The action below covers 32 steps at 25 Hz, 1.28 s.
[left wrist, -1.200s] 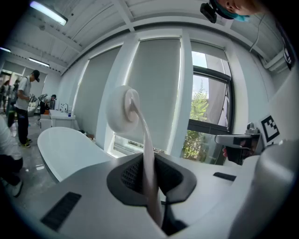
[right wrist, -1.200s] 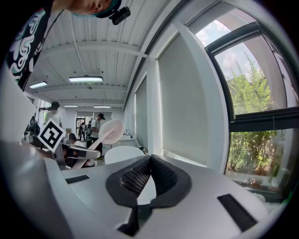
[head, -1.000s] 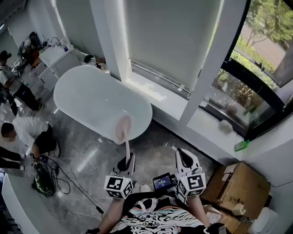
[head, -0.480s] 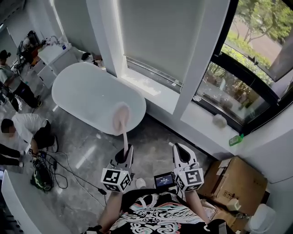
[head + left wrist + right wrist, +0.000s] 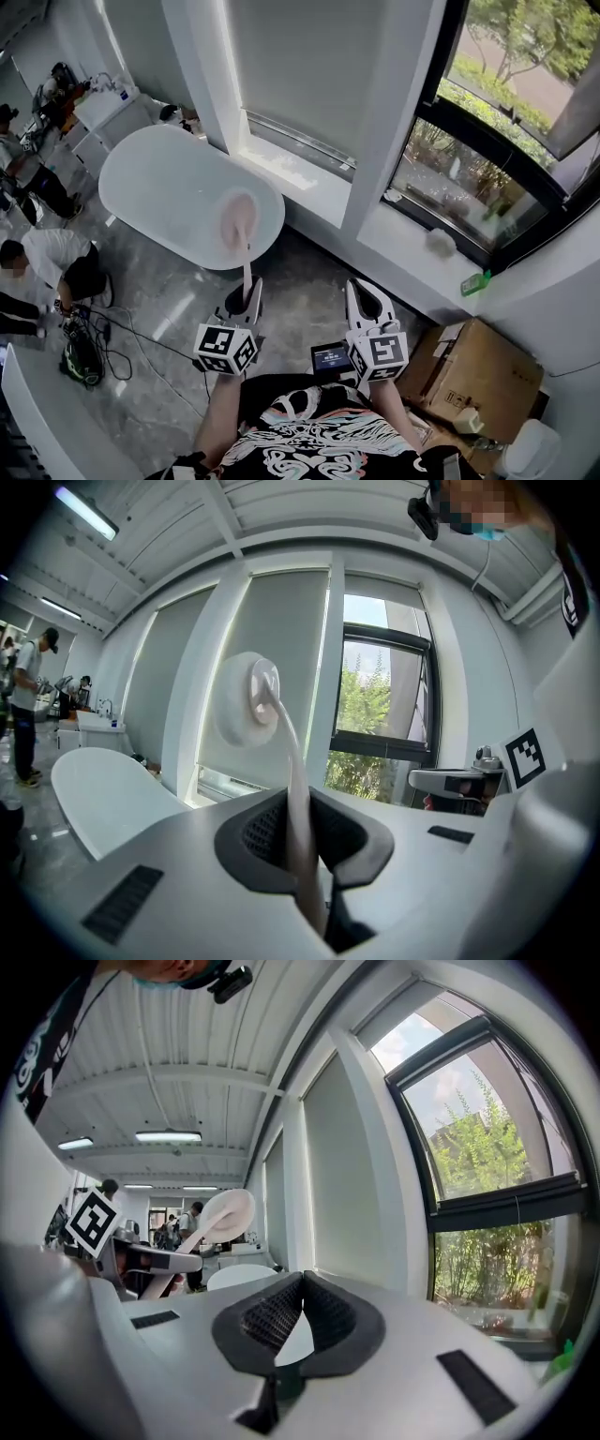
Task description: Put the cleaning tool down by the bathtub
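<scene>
White bathtub [image 5: 164, 183] has slid up and left in my head view over the last second, and both claws have travelled forward towards it. My left claw [image 5: 247, 292] stays clamped on the handle of the pale cleaning tool [image 5: 239, 223]. Its round head now shows against the tub's near end, still carried well above the floor [image 5: 309, 272]. My right claw [image 5: 359, 292] is closed on nothing. I judge I'm nearly in place, and lowering the tool beside the tub comes next.
</scene>
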Each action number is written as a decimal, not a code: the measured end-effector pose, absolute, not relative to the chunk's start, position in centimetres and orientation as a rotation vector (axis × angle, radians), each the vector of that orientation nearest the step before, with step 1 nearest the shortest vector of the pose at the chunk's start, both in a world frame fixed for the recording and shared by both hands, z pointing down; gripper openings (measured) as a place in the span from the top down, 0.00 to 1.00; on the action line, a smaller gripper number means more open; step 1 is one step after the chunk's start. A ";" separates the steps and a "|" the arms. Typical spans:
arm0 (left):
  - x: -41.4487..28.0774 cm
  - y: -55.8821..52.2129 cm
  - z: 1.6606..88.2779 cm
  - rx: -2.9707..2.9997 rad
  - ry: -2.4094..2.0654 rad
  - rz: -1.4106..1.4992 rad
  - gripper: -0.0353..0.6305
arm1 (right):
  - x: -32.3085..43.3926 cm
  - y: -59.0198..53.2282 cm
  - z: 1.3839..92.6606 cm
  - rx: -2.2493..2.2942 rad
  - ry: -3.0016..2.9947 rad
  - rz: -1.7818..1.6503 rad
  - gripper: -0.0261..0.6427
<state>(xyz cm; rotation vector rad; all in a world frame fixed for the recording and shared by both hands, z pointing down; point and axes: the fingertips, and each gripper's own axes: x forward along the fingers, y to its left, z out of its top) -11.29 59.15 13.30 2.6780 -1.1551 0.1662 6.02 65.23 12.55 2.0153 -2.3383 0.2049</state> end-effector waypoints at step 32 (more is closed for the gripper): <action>-7.4 20.6 14.4 2.670 -1.023 0.164 0.89 | 8.3 28.2 14.9 1.945 -2.299 0.270 0.92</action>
